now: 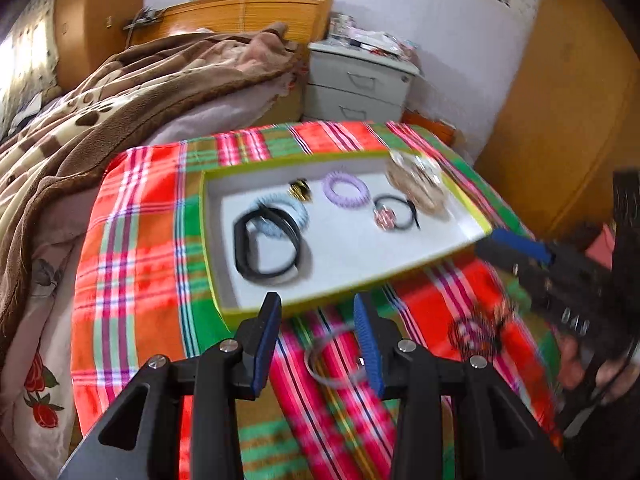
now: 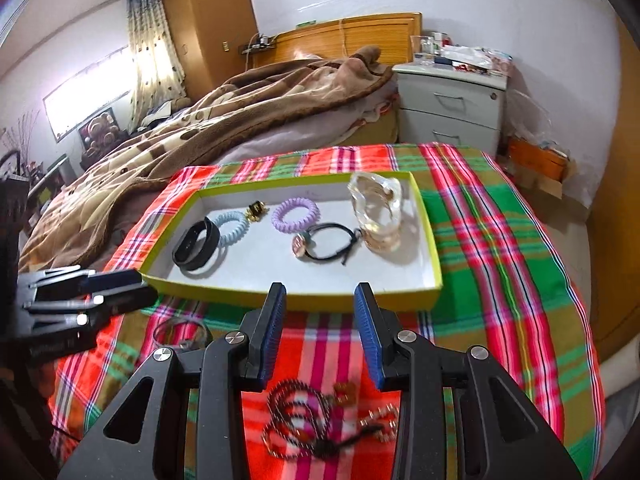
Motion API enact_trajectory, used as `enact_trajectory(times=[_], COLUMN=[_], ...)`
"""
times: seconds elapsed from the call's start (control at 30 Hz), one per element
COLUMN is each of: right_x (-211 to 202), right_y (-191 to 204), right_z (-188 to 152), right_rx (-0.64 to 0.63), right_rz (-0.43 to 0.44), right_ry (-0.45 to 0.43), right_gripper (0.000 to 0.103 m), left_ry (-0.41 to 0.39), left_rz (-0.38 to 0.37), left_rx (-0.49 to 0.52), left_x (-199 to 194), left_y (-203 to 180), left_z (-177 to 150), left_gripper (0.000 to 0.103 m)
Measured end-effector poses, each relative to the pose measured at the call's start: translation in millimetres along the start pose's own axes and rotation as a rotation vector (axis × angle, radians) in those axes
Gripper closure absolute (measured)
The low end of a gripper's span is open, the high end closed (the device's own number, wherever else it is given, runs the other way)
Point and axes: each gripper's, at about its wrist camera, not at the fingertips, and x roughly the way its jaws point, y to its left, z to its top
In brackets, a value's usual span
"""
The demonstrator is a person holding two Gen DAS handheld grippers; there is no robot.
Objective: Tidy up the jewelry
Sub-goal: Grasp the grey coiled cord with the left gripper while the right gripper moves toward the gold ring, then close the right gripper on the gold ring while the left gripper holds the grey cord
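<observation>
Between my right gripper's (image 2: 320, 332) spread blue-padded fingers (image 2: 370, 332), just below the tips, lies a tangle of dark twisted-cord hair ties with small gold charms (image 2: 320, 420) on the red, green and orange plaid cloth (image 2: 500, 240). Nothing is held; both grippers are released. My left gripper (image 1: 318, 340) is likewise spread and empty, and a thin clear ring-shaped bangle (image 1: 336, 360) lies on the cloth between its fingers.

Just beyond both sets of fingertips is the shallow lime-green cardboard tray with a white floor (image 2: 360, 300). Inside it, from the left: a black rubber wristband (image 2: 198, 250) overlapping a pale blue spiral hair tie (image 2: 232, 226), a small gold-and-black clip (image 2: 256, 211), a lilac spiral hair tie (image 2: 295, 214), a black elastic with a round pinkish charm (image 2: 320, 246), and a clear amber-tinted hair claw (image 2: 376, 216) at the far right.

I judge the sorting well along, with the loose pieces on the cloth remaining. Next I would lower onto the tangle, close on the cords, and carry them over the near rim; the loops may snag or trail.
</observation>
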Motion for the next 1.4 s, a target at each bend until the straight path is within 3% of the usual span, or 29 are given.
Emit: enact_trajectory(times=[0.2, 0.8, 1.0, 1.4], right_x=[-7.8, -18.2, -18.2, -10.5], right_y=[-7.8, -11.8, -7.9, 13.9], right_z=[-13.2, -26.6, -26.6, -27.2], right_rx=[0.024, 0.044, 0.038, -0.008], right_rz=[-0.003, -0.013, -0.016, 0.008], right_ry=[0.005, 0.006, 0.007, 0.03], right_gripper=[0.067, 0.067, 0.067, 0.067], left_ry=[0.026, 0.107, 0.098, 0.028], left_rz=[-0.037, -0.015, 0.004, -0.032], left_rx=[0.047, 0.046, 0.032, -0.041], left_x=[3.7, 38.7, 37.3, 14.3], left_y=[-18.5, -30.1, -24.6, -5.9], left_z=[-17.7, -28.3, -29.2, -30.3], left_gripper=[0.06, 0.061, 0.086, 0.089])
